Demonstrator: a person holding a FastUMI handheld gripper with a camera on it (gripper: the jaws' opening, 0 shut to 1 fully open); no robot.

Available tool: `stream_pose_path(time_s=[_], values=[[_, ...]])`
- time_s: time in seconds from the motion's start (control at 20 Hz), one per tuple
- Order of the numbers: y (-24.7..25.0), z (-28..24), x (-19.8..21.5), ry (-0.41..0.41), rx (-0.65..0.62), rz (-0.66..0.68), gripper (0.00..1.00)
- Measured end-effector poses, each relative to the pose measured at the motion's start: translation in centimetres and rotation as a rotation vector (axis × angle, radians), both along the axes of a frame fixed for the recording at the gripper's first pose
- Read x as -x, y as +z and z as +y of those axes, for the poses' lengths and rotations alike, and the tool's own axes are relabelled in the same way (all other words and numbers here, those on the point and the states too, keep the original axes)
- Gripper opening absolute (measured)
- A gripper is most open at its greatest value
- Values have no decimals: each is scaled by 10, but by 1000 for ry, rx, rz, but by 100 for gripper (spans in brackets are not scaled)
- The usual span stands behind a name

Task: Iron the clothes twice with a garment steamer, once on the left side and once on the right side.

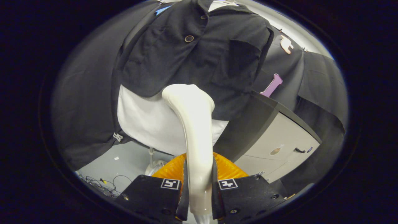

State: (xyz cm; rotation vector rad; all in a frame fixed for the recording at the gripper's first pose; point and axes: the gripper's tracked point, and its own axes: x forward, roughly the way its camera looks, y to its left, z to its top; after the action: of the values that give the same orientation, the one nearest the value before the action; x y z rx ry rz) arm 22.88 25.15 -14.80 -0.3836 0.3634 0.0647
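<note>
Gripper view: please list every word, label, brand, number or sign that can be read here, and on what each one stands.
No word, brand or number can be read.
Two square black-and-white markers on the gripper, one on each finger: coded patterns, no text.
Gripper: shut on the white steamer handle.
Dark shirt ahead of the handle: buttons, no print.
Beige cabinet beside it: small marks, too small to read.

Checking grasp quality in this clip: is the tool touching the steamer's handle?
Touching. In the gripper view, both fingers of the tool press against the sides of the white steamer handle, which stands between them with no gap, its head near the black shirt.
</note>
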Motion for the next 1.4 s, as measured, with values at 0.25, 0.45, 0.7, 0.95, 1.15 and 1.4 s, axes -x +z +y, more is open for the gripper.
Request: stream_pose_path(time_s=[0.25,0.45,0.7,0.95,1.15,1.4], values=[[28,11,12,39,-40,-44,32],[71,24,24,66,-107,-112,32],[160,64,37,173,-175,-267,32],[247,103,28,260,-214,-412,32],[330,133,28,292,-242,-583,32],[429,146,19,245,-295,-724,31]])
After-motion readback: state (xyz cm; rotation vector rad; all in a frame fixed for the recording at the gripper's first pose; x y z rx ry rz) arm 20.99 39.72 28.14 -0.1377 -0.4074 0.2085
